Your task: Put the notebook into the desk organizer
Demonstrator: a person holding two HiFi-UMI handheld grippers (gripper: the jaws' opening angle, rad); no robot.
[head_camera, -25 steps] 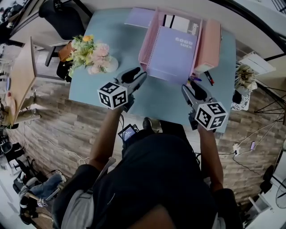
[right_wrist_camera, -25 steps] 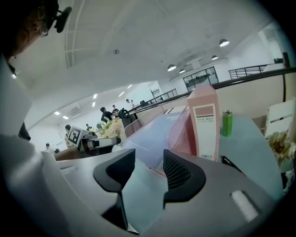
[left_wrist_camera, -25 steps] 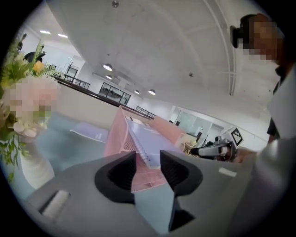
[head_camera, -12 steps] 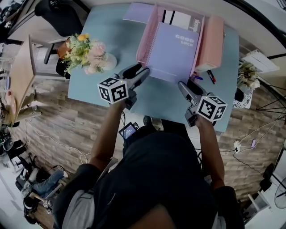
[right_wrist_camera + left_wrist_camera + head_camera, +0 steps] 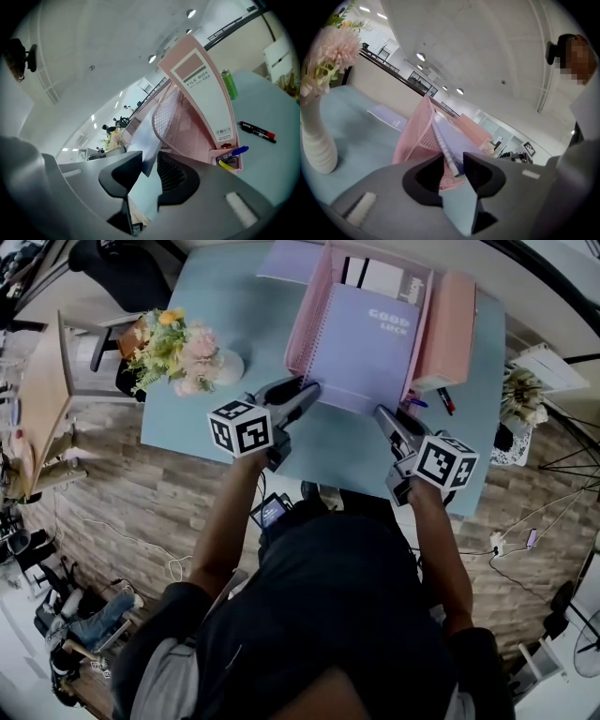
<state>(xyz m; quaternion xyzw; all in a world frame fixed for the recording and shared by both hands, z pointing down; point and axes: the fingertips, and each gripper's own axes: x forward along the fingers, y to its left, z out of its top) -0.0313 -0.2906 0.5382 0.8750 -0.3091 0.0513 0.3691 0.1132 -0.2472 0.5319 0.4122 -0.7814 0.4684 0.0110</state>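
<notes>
The right fingers (image 5: 176, 176), which have just been closing, pinch the near corner of the notebook (image 5: 366, 348) lying tilted in the desk organizer (image 5: 307, 320), while the left fingers (image 5: 482, 173) stand slightly apart round its spiral end, so it seems best to clamp both and slide it in straight.

Wood-plank floor (image 5: 112, 512); blue table (image 5: 337, 442); ceiling spotlights (image 5: 421, 56).

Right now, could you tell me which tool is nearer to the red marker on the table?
Right. The right tool is a short way from the red marker, and its jaws have just been closing around the near corner of the notebook. The left tool is at the notebook's opposite corner.
</notes>
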